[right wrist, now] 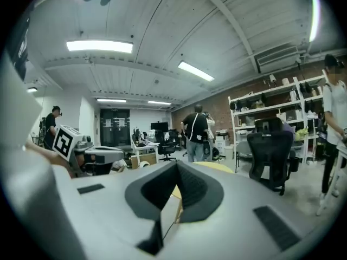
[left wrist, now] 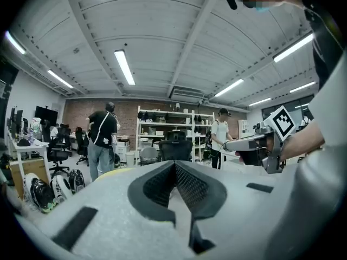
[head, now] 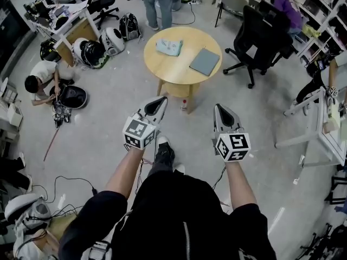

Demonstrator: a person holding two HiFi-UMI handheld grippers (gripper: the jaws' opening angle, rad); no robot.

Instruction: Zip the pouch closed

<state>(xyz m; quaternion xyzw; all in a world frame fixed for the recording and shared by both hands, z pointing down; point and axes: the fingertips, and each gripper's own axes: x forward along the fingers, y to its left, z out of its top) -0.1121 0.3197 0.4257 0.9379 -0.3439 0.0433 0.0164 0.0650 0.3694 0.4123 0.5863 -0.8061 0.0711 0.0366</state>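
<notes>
A light blue pouch (head: 169,46) lies on the round wooden table (head: 181,75) ahead of me, beside a grey flat case (head: 205,61). I cannot make out its zip from here. My left gripper (head: 160,99) and right gripper (head: 220,108) are held side by side over the floor, short of the table, pointing toward it. Both are shut with nothing between the pads. In the left gripper view the left gripper (left wrist: 174,163) has its jaws together, and the right gripper (left wrist: 255,145) shows beside it. The right gripper (right wrist: 177,163) also has its jaws together, with the table's edge (right wrist: 217,167) just past them.
A black office chair (head: 260,37) stands right of the table. A person (head: 157,4) stands behind it. Another person (head: 43,80) crouches on the floor at left near helmets and bags (head: 103,45). A white desk (head: 325,129) is at right; a small bottle (head: 185,104) stands by the table's legs.
</notes>
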